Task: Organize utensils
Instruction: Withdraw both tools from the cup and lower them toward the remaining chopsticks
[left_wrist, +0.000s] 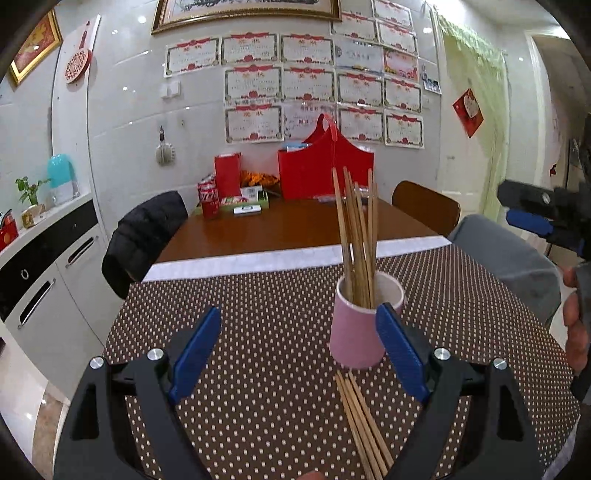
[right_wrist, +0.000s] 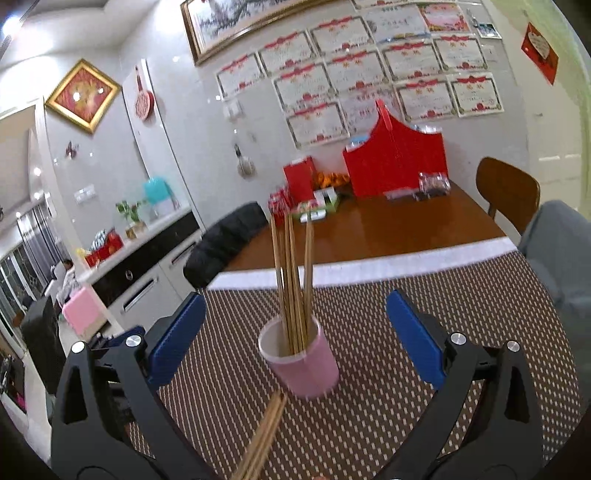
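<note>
Your left gripper (left_wrist: 297, 349) has its blue-padded jaws spread wide, with nothing between the pads. Ahead of it, and in front of its right finger (left_wrist: 400, 354), the round pink cup with a white inside (left_wrist: 356, 332) stands upright on the brown polka-dot table mat (left_wrist: 258, 332). In the left wrist view that finger overlaps the cup's right lower edge; whether they touch you cannot tell. A bundle of upright wooden chopsticks (left_wrist: 356, 236) stands in the cup, leaning slightly and fanning at the top. A second group of loose wooden chopsticks (left_wrist: 360, 421) lies flat on the mat just on the near side of the cup, between the two fingers and closer to the right one.

At the far right of the left wrist view, your right gripper appears as blue pads on a black frame, with a hand (left_wrist: 576, 328) below it.

Your right gripper (right_wrist: 295, 332) is also spread wide and pinches nothing. The same cup (right_wrist: 301, 363) sits between and just beyond its fingertips, near the centre of the gap, clear of both pads. The standing chopsticks (right_wrist: 291, 280) rise from it. The loose chopsticks (right_wrist: 264, 435) lie on the mat nearer to you than the cup, left of centre between the fingers.

Beyond the mat lies the brown wooden table (right_wrist: 388, 229).
</note>
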